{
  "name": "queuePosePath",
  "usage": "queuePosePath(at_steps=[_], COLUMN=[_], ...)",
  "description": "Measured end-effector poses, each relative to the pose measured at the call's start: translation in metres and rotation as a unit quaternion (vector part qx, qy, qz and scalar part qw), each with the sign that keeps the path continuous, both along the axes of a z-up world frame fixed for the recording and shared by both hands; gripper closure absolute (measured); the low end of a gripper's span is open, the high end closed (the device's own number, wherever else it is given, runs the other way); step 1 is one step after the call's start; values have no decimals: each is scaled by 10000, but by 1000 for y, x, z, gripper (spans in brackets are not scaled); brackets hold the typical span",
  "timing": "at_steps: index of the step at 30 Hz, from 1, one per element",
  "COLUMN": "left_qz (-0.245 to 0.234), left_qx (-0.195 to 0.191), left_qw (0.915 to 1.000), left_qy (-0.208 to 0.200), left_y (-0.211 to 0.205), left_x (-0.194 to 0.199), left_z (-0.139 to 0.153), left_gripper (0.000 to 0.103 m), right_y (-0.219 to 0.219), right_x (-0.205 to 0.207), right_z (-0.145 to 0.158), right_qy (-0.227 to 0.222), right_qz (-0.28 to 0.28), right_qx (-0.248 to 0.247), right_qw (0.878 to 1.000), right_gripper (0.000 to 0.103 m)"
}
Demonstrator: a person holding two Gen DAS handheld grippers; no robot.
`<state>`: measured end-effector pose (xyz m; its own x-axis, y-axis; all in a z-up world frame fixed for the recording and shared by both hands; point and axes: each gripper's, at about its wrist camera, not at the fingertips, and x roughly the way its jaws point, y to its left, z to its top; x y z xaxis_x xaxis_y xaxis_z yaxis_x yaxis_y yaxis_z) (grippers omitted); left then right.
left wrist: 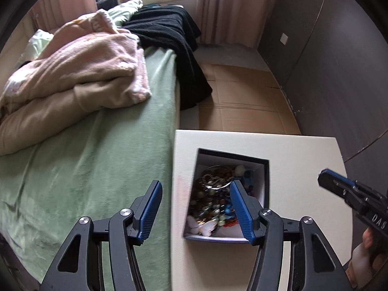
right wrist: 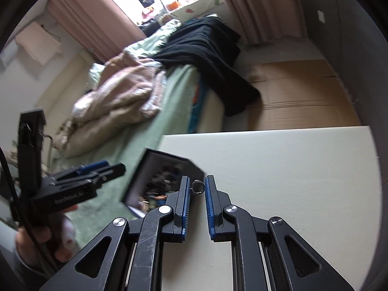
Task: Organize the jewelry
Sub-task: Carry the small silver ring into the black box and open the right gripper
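A dark-rimmed open box (left wrist: 263, 177) full of mixed beads and jewelry stands on a white table (left wrist: 303, 160). My left gripper (left wrist: 196, 189) is open wide, its right finger over the box's contents, its left finger over the bed edge. My right gripper (right wrist: 197, 186) is nearly closed around a small silver ring (right wrist: 197, 187) held between its blue pads, just right of the box (right wrist: 155, 169), above the table (right wrist: 291, 169). The right gripper also shows at the right edge of the left wrist view (left wrist: 326, 178).
A bed with a green sheet (left wrist: 97, 157), a beige-pink blanket (left wrist: 80, 72) and a black knit throw (left wrist: 169, 38) lies left of the table. Flat cardboard (left wrist: 242, 97) covers the floor beyond. A dark wall (left wrist: 327, 60) is on the right.
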<state>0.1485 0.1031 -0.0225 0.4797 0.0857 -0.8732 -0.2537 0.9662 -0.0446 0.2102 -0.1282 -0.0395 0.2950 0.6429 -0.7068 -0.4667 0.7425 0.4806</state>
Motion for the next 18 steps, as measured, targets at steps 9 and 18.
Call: queuePosePath(at_steps=[9,18], left_qz=[201,339], left_qx=[49,-141], left_qw=[9996,9982], left_qy=[-195,-470], left_y=[14,25], left_x=[-29,-62], left_z=[9,22], left_gripper=[44,17], right_y=[46,43], right_x=[-7,-2], right_z=[0,-26], right_qy=[17,569], right_qz=[249,-73], right_qx=[532,601], right_qw=[9983,9965], right_gripper=[89,50])
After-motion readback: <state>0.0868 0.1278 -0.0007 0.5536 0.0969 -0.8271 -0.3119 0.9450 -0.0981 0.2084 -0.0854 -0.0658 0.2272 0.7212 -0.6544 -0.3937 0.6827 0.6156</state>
